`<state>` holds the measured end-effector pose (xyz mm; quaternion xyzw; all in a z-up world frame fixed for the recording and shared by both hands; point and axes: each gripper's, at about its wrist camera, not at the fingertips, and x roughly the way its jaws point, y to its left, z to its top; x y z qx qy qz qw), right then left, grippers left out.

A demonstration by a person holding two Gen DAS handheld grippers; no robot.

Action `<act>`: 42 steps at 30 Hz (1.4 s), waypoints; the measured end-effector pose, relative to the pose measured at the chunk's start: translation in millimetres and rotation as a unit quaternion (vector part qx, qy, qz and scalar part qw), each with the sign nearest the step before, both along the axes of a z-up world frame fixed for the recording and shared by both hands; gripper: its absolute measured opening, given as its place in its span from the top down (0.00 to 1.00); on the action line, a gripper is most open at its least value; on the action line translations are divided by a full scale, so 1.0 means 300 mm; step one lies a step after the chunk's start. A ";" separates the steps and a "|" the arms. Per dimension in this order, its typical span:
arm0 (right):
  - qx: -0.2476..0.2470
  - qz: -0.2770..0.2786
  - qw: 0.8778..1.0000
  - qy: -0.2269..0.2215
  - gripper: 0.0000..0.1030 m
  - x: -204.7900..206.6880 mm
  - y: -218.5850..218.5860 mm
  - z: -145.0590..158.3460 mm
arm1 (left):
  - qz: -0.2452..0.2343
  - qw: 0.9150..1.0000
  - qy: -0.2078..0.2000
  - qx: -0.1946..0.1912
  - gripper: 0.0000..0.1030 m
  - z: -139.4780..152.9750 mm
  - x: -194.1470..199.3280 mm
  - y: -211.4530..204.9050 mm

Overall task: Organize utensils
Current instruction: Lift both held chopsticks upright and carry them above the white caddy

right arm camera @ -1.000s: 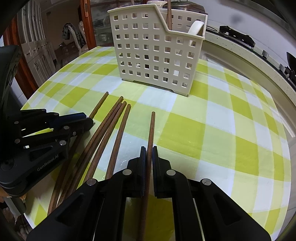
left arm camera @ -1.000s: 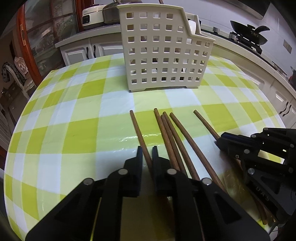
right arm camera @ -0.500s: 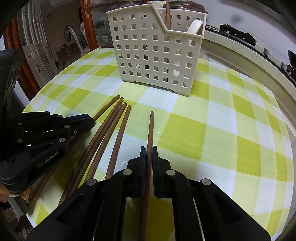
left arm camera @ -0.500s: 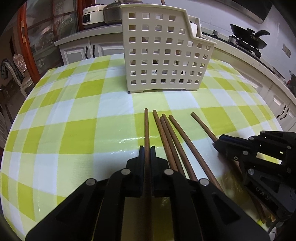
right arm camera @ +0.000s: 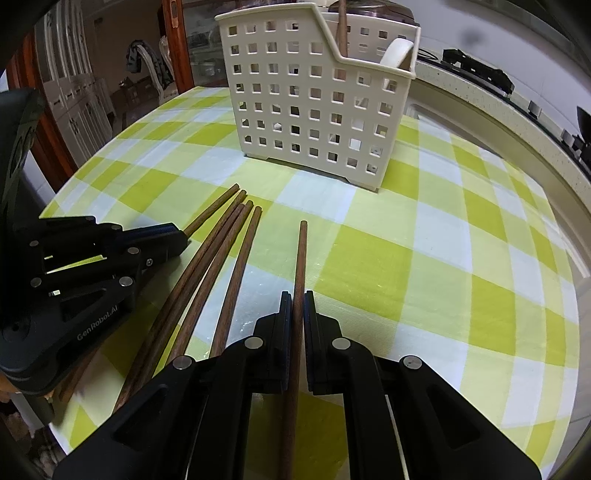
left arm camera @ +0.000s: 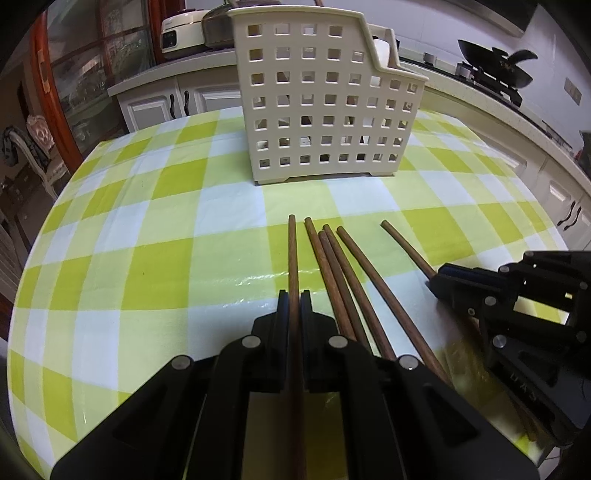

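Observation:
My left gripper [left arm camera: 294, 295] is shut on a brown wooden chopstick [left arm camera: 293, 258] that points straight ahead at the cream perforated utensil basket [left arm camera: 321, 103]. My right gripper [right arm camera: 298, 295] is shut on another chopstick [right arm camera: 301, 258], also pointing toward the basket [right arm camera: 310, 99]. Several loose chopsticks [left arm camera: 343, 273] lie on the checked tablecloth between the two grippers; they also show in the right wrist view [right arm camera: 218, 254]. The right gripper shows at the right of the left wrist view [left arm camera: 436, 284], the left gripper at the left of the right wrist view [right arm camera: 183, 240]. A chopstick and a white handle stand inside the basket.
The round table has a green and white checked cloth [left arm camera: 147, 229]. A kitchen counter with a wok on a stove [left arm camera: 495, 66] runs behind on the right. Cabinets and a rice cooker [left arm camera: 181, 33] stand behind the basket. A chair [right arm camera: 147, 66] stands at the far left.
My left gripper has closed on the leftmost chopstick and straightened it to point at the basket. Both grippers have lifted slightly with their chopsticks. The loose chopsticks stay put.

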<state>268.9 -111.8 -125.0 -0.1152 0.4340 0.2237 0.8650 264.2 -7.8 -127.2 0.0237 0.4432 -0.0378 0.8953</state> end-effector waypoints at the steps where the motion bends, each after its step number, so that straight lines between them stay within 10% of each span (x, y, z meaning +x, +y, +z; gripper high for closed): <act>1: -0.001 0.001 1.000 -0.001 0.94 0.000 0.002 0.000 | -0.001 1.000 -0.001 0.002 0.94 0.000 -0.001 -0.001; 20: 0.062 -0.038 0.997 -0.015 0.94 0.005 -0.070 0.051 | 0.010 0.998 -0.008 -0.063 0.94 0.030 -0.023 0.083; 42: 0.096 -0.039 0.989 -0.108 0.94 -0.088 -0.128 0.322 | -0.003 0.993 -0.091 -0.071 0.94 0.293 -0.172 0.075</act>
